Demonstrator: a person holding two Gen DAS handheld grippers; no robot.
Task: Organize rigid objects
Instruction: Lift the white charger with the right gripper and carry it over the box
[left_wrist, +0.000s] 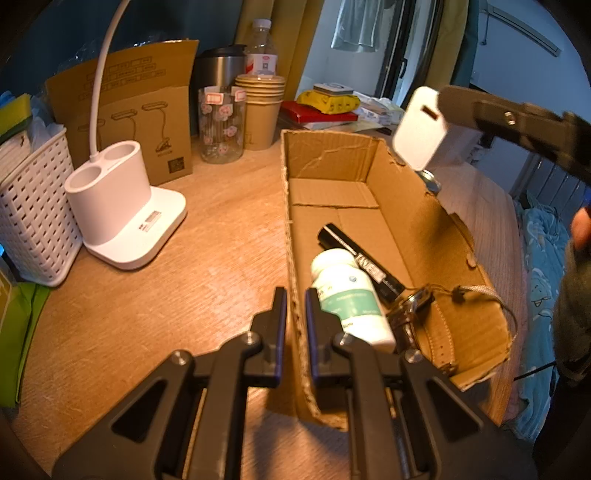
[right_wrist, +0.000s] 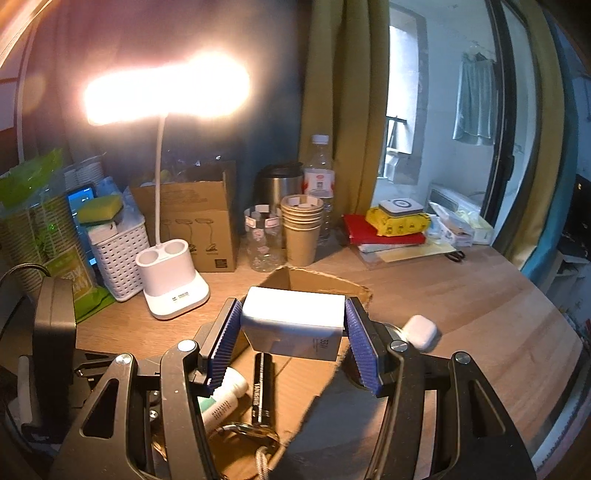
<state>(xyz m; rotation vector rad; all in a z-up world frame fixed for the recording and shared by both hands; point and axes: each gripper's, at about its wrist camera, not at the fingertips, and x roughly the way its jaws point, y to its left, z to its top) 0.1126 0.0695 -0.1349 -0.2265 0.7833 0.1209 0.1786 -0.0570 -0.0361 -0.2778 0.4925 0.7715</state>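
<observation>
Wooden desk (left_wrist: 147, 295) under warm lamplight, cluttered along the back. Over the open cardboard box (left_wrist: 402, 206) the right gripper (right_wrist: 293, 332) pinches a white charger block (right_wrist: 295, 321) — smooth, rounded corners, small grey print on one face. Inside the box lie a white bottle (left_wrist: 351, 295), a black marker (left_wrist: 362, 260) and a tan-strapped watch (left_wrist: 424, 325). The left gripper (left_wrist: 295, 332) clamps the box's near wall. White earbud case (right_wrist: 419, 331) sits just beside the box.
</observation>
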